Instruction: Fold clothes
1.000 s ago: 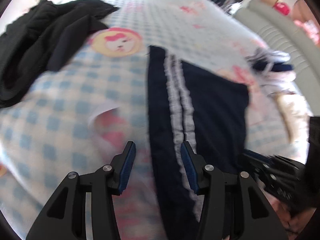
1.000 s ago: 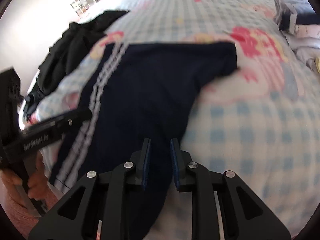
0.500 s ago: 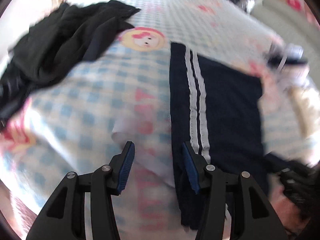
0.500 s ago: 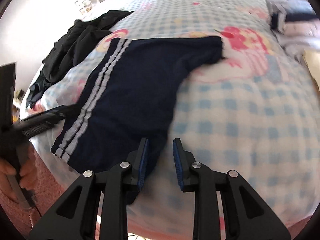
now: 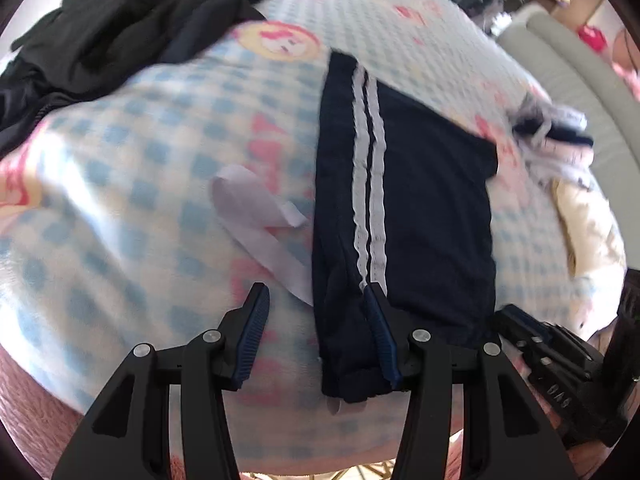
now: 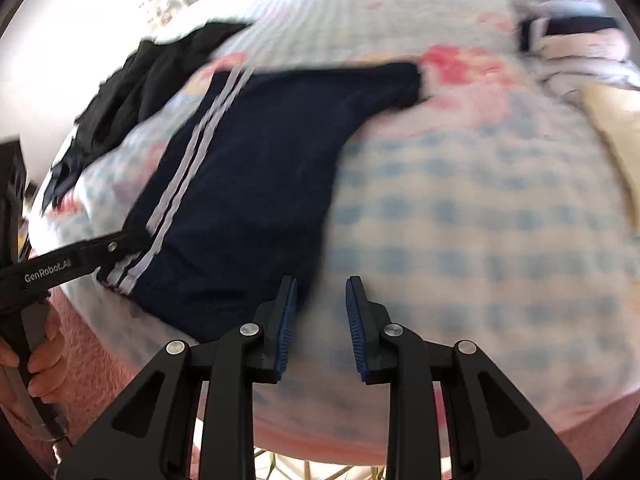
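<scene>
Navy shorts [image 5: 404, 208]: we see them lying flat on the bed, dark blue with two white stripes running along one side; the hem end lies nearest us, at the bed's near edge.
Left gripper [image 5: 316, 332]: we hold it low over the hem end, fingers [image 5: 256, 320] spread wide and released; the right-hand finger lies against the striped edge of the shorts, the left-hand one is over bare blanket.
Right gripper [image 6: 322, 316]: our fingers [image 6: 288, 320] stand parted and grip nothing; the left-hand one is just beside the shorts' plain edge, the other over the blanket. Whether it touches the cloth we cannot tell, as the view is blurred.
Blanket [image 5: 132, 184]: blue-and-white check with pink cartoon prints, covering the bed under the shorts.
White strip [image 5: 256, 216]: a pale piece of fabric or paper lying on the blanket just beside the shorts' striped side.
Black clothes [image 5: 116, 28]: a crumpled heap at the far left of the bed, well apart from the shorts.
Folded pile [image 6: 568, 44]: white and navy garments at the far right.
</scene>
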A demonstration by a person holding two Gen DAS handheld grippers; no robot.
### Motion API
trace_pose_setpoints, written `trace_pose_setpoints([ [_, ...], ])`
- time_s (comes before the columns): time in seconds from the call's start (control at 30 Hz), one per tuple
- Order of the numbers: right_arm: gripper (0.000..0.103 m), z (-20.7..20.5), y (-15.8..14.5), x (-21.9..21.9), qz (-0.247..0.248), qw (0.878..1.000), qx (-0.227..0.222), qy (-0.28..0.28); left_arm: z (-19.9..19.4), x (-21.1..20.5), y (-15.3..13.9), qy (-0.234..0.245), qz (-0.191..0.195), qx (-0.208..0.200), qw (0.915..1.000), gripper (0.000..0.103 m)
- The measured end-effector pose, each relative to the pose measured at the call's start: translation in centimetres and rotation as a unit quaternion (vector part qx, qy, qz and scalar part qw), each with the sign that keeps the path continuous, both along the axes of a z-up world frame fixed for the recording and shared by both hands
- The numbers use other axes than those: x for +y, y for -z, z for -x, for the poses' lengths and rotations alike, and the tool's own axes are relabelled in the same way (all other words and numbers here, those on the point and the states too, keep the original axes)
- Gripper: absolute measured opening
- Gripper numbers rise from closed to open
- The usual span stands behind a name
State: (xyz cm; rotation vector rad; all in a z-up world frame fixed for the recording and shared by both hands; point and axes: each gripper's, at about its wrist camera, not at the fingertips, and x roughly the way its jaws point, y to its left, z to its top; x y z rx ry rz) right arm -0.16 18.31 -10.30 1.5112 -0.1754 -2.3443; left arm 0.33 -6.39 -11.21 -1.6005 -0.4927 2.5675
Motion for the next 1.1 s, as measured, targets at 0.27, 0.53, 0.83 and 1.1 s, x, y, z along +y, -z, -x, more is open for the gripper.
trace_pose_setpoints([
  [0.27,0.032,-0.6,0.0,1.4,-0.013,1.0,-0.014,0.021,-0.7,0.4,0.6,0.019,0.018,-0.012,0.9996,0.052],
  [0.53,0.032,-0.4,-0.2,2.1,0.006,0.999,-0.021,0.037,-1.5,-2.2,0.2,0.008,-0.101,-0.003,0.9949,0.055],
  [0.83,0.032,-1.4,0.1,1.9,0.014,0.999,-0.031,0.032,-2.1,-2.9,1.9,0.02,-0.194,-0.031,0.9803,0.057],
  [1.1,0.032,-1.5,0.8,2.3,0.09,0.994,-0.055,0.033,-2.1,-2.6,1.8,0.015,-0.178,-0.029,0.9835,0.056],
])
